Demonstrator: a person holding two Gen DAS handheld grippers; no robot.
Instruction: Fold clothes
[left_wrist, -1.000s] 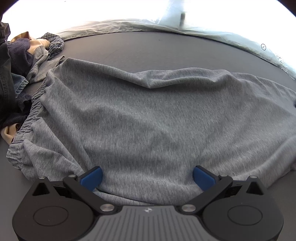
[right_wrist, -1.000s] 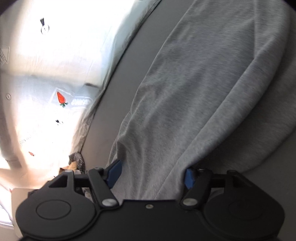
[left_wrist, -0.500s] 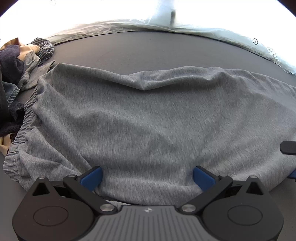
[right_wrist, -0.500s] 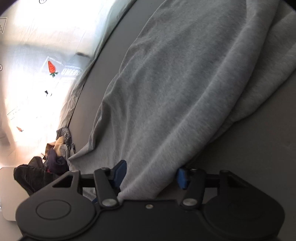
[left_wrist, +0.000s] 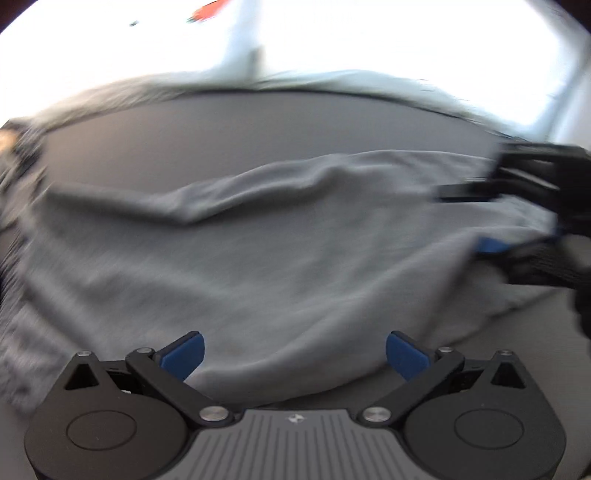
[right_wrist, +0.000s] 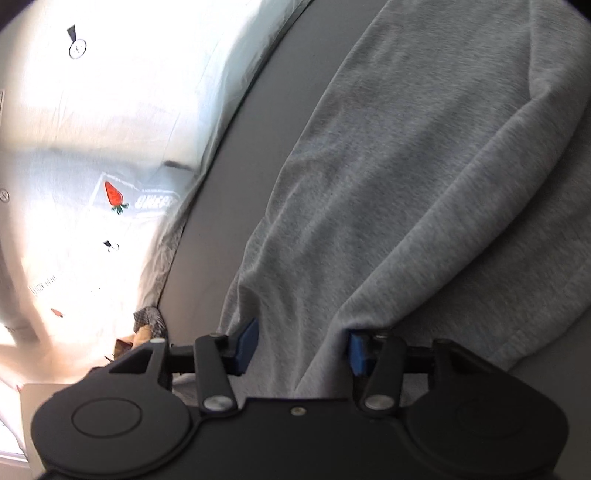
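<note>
Left gripper (left_wrist: 293, 349): my blue pads (left_wrist: 183, 350) stood wide apart at the near edge of the cloth, gripping nothing.
Garment: the grey jersey garment (left_wrist: 258, 266), likely sweatpants, though blur hid detail, lay spread across the dark tabletop (left_wrist: 240, 136), one ridge of slack running along its far side.
Right gripper (right_wrist: 300, 349): my fingers were partly closed around a bunched fold of the same garment (right_wrist: 406, 184); cloth filled the gap and hung taut from both pads, so I judged it pinched, with the layer lifted and doubled over.
Handling: soft, light and limp, I judged; it would sag and slide over itself, not hold a crease unaided.
Where to hold: for my left, the near hem between the pads, taking both layers together.
Left surroundings: a blurred heap of other clothes (left_wrist: 14, 147) sat at the table's far left edge, near the garment.
Right surroundings: a pale printed sheet (right_wrist: 110, 147) with a strawberry motif (right_wrist: 113, 195) lay beyond the table.
Obstruction: none on the fold line that I could see.
</note>
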